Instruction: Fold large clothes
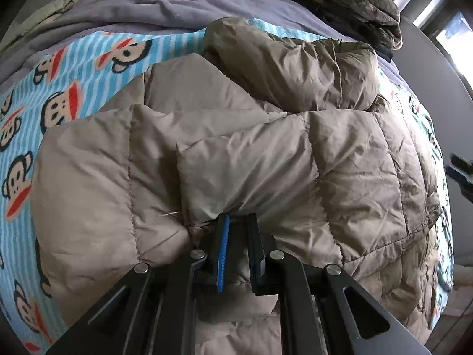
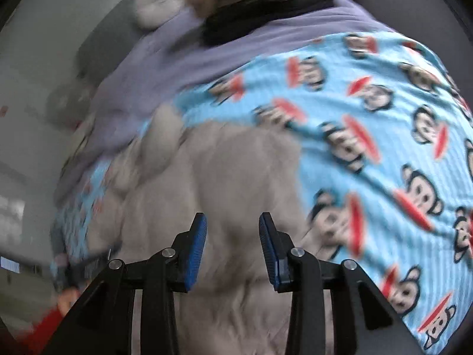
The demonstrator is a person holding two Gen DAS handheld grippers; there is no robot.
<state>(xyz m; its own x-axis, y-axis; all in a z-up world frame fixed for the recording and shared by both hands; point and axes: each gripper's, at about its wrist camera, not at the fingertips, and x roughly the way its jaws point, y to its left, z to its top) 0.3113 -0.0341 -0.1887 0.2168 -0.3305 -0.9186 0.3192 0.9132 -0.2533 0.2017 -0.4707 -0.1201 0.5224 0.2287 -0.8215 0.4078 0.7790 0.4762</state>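
Note:
A puffy beige quilted jacket [image 1: 236, 136] lies bunched on a bed, with one sleeve folded across its top. My left gripper [image 1: 238, 217] is shut on a fold of the jacket at its near edge, and fabric bulges out around the fingertips. In the blurred right wrist view the same jacket [image 2: 230, 171] lies below my right gripper [image 2: 233, 219]. That gripper is open, its blue pads [image 2: 198, 236] are well apart, and nothing is between them.
A light-blue blanket with a cartoon monkey print [image 1: 59, 88] [image 2: 369, 148] covers the bed under the jacket. A purple duvet [image 1: 147, 6] lies beyond it. A stack of folded clothes [image 1: 354, 9] sits at the far corner. The bed's edge and the floor [image 2: 29, 118] show on the left.

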